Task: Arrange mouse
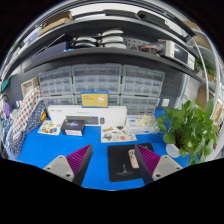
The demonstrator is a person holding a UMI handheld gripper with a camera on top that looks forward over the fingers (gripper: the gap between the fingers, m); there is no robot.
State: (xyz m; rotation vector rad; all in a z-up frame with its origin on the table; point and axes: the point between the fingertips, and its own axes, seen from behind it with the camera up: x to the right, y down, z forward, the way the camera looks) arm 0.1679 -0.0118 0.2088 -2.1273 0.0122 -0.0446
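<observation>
A black mouse pad (121, 161) lies on the blue tabletop (60, 150), just ahead of the right finger. A pale beige mouse (133, 158) rests on the pad's right part. My gripper (112, 165) is open and empty, held above the table. Its left finger (72, 163) and right finger (154, 161) show their magenta pads. The mouse lies between the fingers, close to the right one, with a wide gap to the left one.
A green potted plant (190, 128) stands at the right. A black box (73, 126), a yellow object (48, 128) and sheets with small parts (117, 132) lie at the back. Drawer cabinets (100, 82) and shelves rise behind the table.
</observation>
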